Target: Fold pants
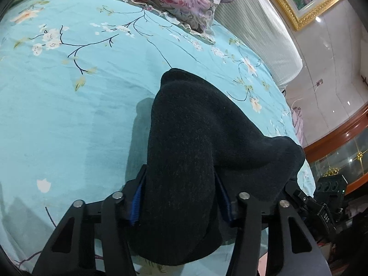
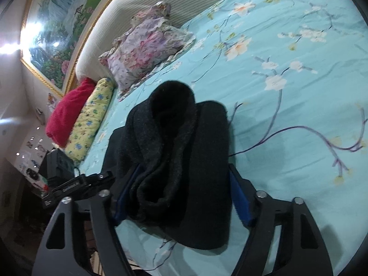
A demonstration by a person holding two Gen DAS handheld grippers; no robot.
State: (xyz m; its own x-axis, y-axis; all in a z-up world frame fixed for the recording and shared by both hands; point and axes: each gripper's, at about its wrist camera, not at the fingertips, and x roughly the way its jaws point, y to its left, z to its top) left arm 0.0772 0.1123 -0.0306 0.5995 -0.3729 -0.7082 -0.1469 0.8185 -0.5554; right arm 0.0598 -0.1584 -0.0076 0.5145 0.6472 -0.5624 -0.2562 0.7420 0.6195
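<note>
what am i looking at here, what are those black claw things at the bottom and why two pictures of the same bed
Those black claws are two hand-held grippers, each with a fisheye camera looking along its fingers. A person holds one in each hand, so you get two views of one moment. The left gripper and the right gripper each have thick black fabric bunched between their blue-padded fingers: the dark knitted pants being folded. Underneath is the turquoise bedsheet printed with blossom branches. Near the ribbed white headboard lie a pink-and-purple floral pillow, a yellow floral bolster and a red blanket.

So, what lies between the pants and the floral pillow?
Only bare sheet lies between the pants and the pillow, a short stretch in the right wrist view; the left wrist view agrees.
</note>
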